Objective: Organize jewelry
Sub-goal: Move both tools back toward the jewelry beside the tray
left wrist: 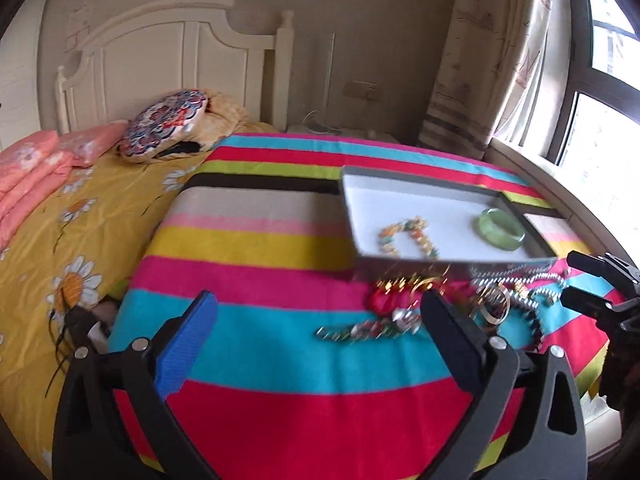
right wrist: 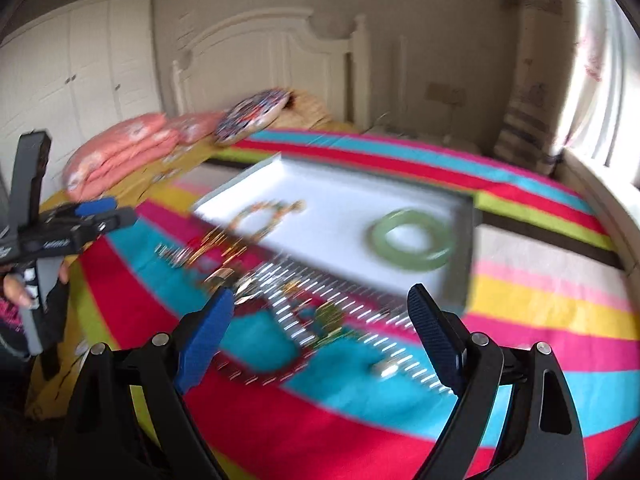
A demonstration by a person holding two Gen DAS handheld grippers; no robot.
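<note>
My left claw (left wrist: 320, 340) and right claw (right wrist: 320, 322) hang spread and empty over the loose jewelry (right wrist: 280, 300) on the striped bed (left wrist: 280, 408). The tray (left wrist: 448, 258) holds a beaded bracelet (left wrist: 408, 236) and green bangle (left wrist: 502, 228); next, I'd pinch another piece.

We see the left gripper (left wrist: 320, 344) as black plastic arms with triangular cut-outs and round silver screws at the pivots; one of its fingers (left wrist: 186, 350) wears a ribbed blue pad. The right gripper (right wrist: 324, 338) is built alike, blue-padded. In the right wrist view a grey handle and a dark fingerless glove (right wrist: 56, 312) show.
</note>
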